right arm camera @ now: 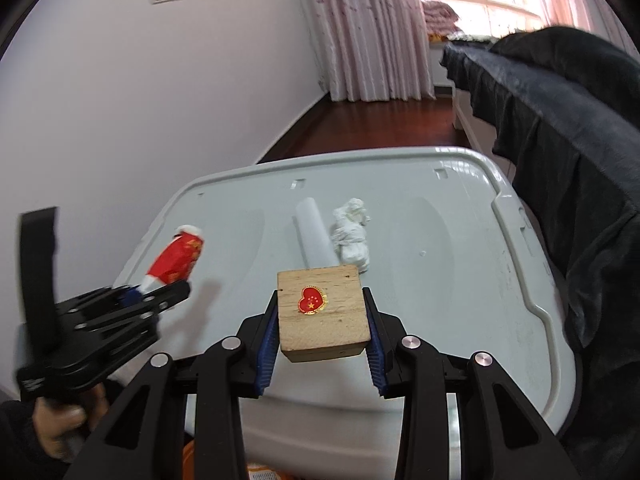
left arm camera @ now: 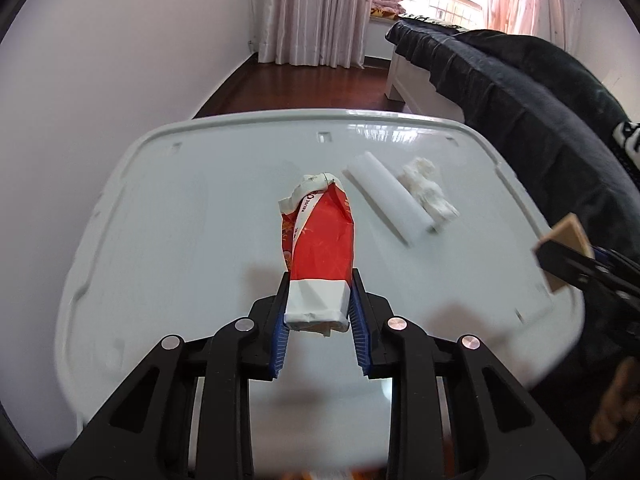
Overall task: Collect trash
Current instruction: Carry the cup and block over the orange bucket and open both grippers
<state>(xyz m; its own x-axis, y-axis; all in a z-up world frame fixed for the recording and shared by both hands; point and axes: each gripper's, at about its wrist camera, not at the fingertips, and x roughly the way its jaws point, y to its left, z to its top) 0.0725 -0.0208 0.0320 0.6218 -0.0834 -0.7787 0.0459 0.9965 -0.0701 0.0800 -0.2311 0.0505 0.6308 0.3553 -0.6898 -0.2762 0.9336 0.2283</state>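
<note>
The left gripper (left arm camera: 318, 300) is pinching the white folded end of a crumpled red-and-white paper carton (left arm camera: 320, 240) between its blue pads, and the carton is sticking out forward and upward past the fingertips, above the pale grey plastic lid (left arm camera: 160, 240) that is serving as the work surface. In the right wrist view the same gripper (right arm camera: 160, 294) is angling up to the right with a person's hand (right arm camera: 60, 420) wrapping its handle below.

The right gripper (right arm camera: 322, 320) is clamping a wooden block (right arm camera: 324, 312) by its two sides, its top face showing a red heart sticker (right arm camera: 311, 300); the block is hanging clear of the lid, tilted slightly toward the camera. It is also showing at the right edge of the left wrist view (left arm camera: 564, 248).

On the lid beyond both grippers, a white paper roll (right arm camera: 314, 236) is lying flat with a crumpled white tissue (right arm camera: 352, 236) touching its right side. A dark blanket (right arm camera: 560, 128) is draping over furniture just beside the lid's right edge.
</note>
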